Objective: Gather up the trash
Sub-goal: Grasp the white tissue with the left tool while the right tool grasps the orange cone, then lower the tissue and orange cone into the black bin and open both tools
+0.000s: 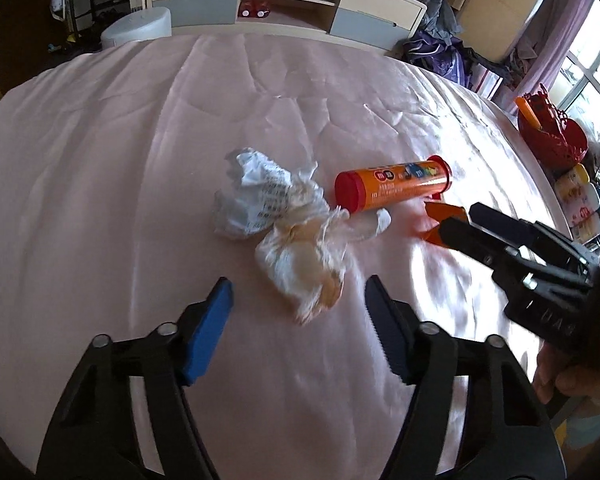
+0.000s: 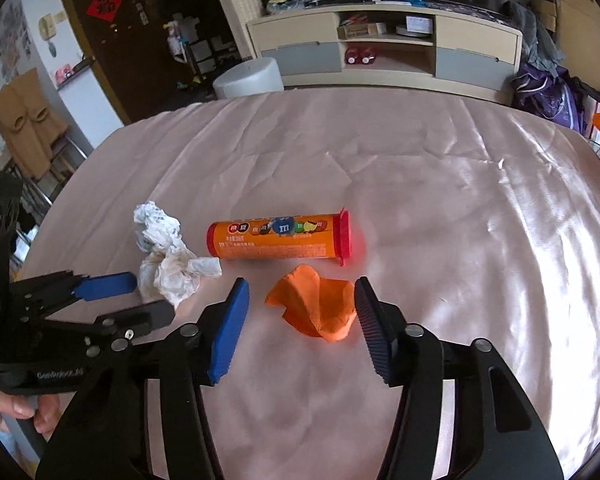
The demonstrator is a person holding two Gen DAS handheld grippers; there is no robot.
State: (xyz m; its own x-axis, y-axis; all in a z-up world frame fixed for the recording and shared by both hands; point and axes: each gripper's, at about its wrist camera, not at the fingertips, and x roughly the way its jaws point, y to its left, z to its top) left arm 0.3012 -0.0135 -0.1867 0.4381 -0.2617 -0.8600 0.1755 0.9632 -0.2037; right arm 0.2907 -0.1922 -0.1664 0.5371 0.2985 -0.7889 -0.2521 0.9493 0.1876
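Note:
On the pink tablecloth lie a crumpled white printed paper wad (image 1: 256, 194), a stained crumpled tissue (image 1: 308, 264), an orange candy tube (image 1: 392, 188) with red caps, and an orange crumpled scrap (image 2: 316, 308). My left gripper (image 1: 298, 300) is open, its jaws just short of the stained tissue on either side. My right gripper (image 2: 302, 304) is open with the orange scrap between its fingertips. In the right wrist view the tube (image 2: 278, 240) lies just beyond the scrap, the tissue (image 2: 172, 268) to its left by the left gripper (image 2: 140, 296).
A red basket (image 1: 552, 132) stands at the table's right edge. A white round bin (image 2: 248, 78) and a low cabinet (image 2: 384, 48) stand beyond the far edge. Purple bags (image 2: 548, 96) lie at the far right.

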